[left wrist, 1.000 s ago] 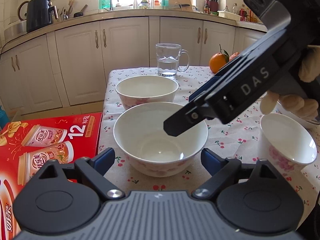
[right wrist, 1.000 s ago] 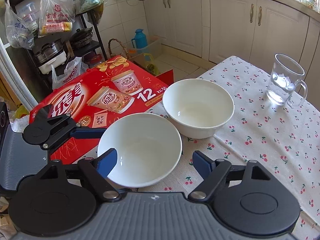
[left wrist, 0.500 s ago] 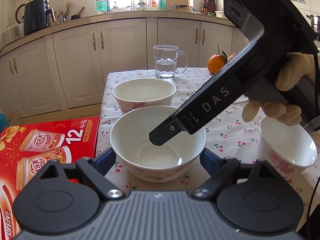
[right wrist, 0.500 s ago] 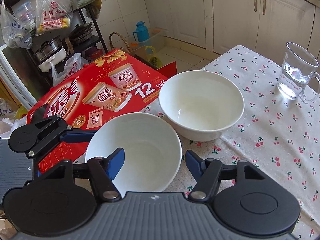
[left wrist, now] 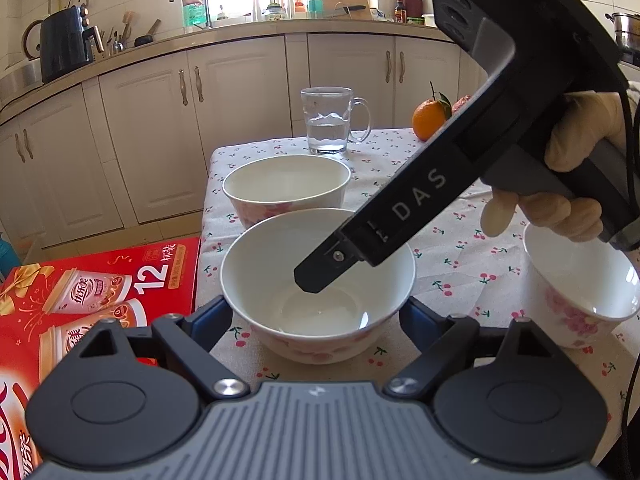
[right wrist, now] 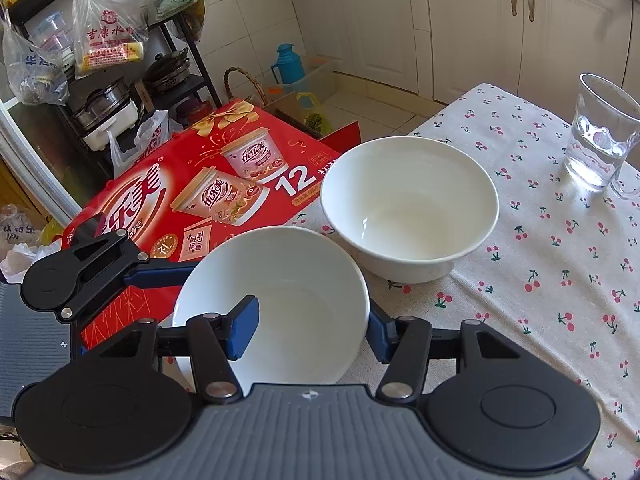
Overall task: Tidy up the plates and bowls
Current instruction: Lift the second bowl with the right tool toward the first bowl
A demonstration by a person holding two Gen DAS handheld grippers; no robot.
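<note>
Left wrist view shows the left gripper (left wrist: 316,314) spread wide, its fingers (left wrist: 212,320) flanking the near bowl (left wrist: 280,264) on the cherry-print tablecloth (left wrist: 452,248) without gripping it. Right gripper (right wrist: 310,326) also stands wide, one pad dipped inside this bowl, the other just outside its right rim. Beyond sits a second bowl (left wrist: 286,186); a third bowl (left wrist: 580,284) lies near right. Farther off stand a glass mug (left wrist: 330,120) and an orange (left wrist: 430,122). A red box (left wrist: 92,284) lies left.
</note>
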